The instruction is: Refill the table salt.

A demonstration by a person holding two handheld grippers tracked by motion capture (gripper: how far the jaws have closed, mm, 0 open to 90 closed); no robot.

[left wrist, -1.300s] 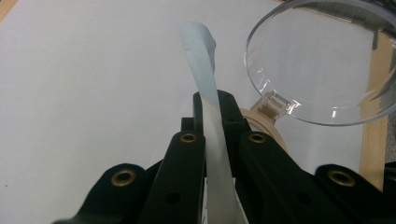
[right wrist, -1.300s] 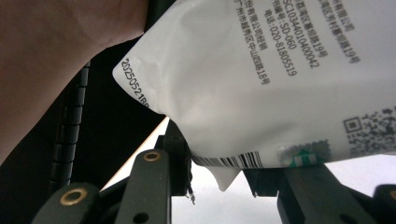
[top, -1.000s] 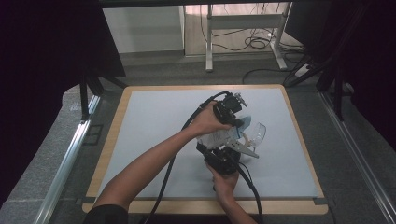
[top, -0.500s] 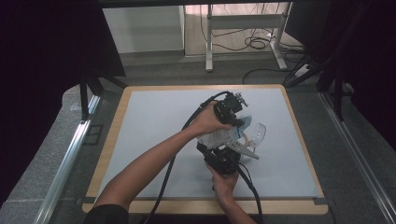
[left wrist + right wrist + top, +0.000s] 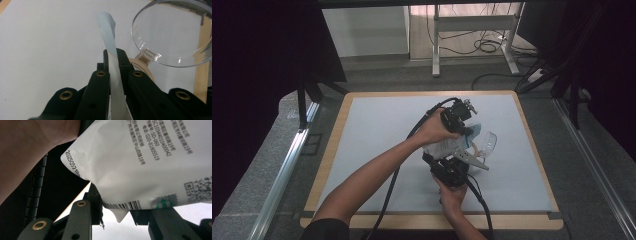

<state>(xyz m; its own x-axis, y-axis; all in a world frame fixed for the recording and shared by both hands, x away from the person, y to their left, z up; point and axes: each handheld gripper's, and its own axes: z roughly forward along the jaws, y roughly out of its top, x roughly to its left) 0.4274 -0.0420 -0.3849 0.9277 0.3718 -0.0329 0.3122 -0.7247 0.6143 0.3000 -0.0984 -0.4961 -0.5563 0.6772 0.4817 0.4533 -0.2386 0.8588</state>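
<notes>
White plastic film, smooth and faintly creased, makes up the pouch (image 5: 140,167) held between both grippers near the middle of the pale grey table mat (image 5: 377,130); in the right gripper view its top and right side are cut off by the frame, so its full outline cannot be made out. Black print, a date code, a barcode strip and part of a square code cover its face, with a small green mark near the lower edge. The right gripper (image 5: 451,172), on the near side, has its black jaws closed on the pouch's lower seam, a torn corner hanging below. The left gripper (image 5: 458,116), on the far side, is clamped shut on a thin pale blue-white edge of the pouch (image 5: 112,62), which rises between the jaws in the left gripper view and curls at its tip. In the high view the pouch (image 5: 444,146) is largely covered by the left hand (image 5: 434,131) and the gripper bodies. Just right of it lies a clear round plastic lid (image 5: 172,32), glossy, its far rim cut off, and beneath its tab a tan roll of tape (image 5: 143,68) is mostly hidden by the jaws.
</notes>
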